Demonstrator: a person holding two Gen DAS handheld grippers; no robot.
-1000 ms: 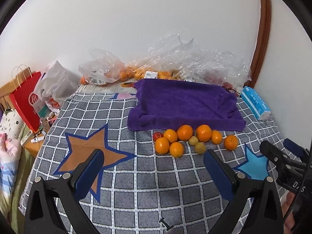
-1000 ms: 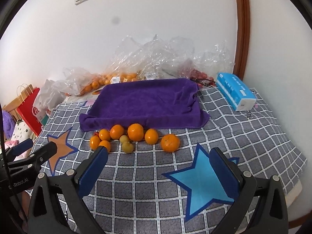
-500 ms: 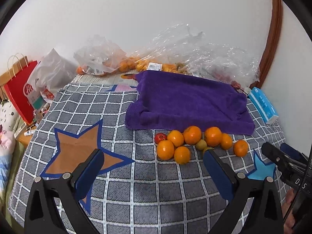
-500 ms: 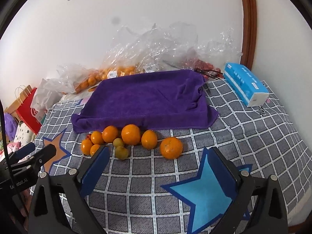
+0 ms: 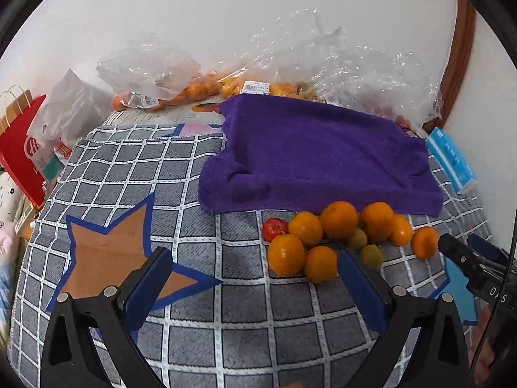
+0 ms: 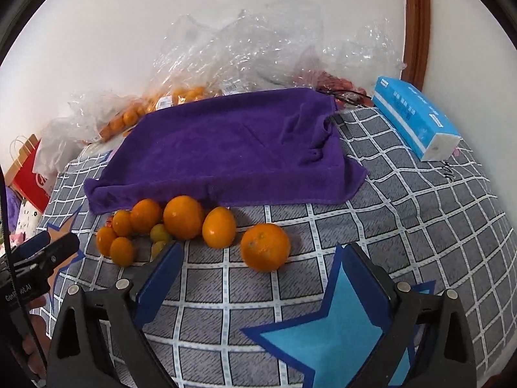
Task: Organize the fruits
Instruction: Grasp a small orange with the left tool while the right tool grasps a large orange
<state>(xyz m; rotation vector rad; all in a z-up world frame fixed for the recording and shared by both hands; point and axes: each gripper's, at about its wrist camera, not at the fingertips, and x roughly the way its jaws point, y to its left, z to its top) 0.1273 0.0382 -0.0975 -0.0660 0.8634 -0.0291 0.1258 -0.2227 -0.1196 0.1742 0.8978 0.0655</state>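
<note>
Several oranges (image 5: 338,220) lie in a cluster on the grey checked cloth (image 5: 200,226), just in front of a purple towel (image 5: 310,152). Two small green fruits (image 5: 357,237) and one small red fruit (image 5: 274,229) lie among them. My left gripper (image 5: 253,271) is open and empty, just short of the cluster's left end. My right gripper (image 6: 263,266) is open and empty, with the rightmost orange (image 6: 265,247) lying apart between its fingertips. The cluster (image 6: 182,216) and the towel (image 6: 226,148) also show in the right wrist view.
Clear plastic bags with more oranges (image 5: 200,89) lie against the wall behind the towel. A blue tissue box (image 6: 415,119) lies at the right. A red paper bag (image 5: 19,148) and a white plastic bag (image 5: 69,113) stand off the left edge.
Both grippers have moved forward and down toward the fruit cluster. The rightmost orange now sits between the right gripper's fingertips. Nothing has been taken hold of.
</note>
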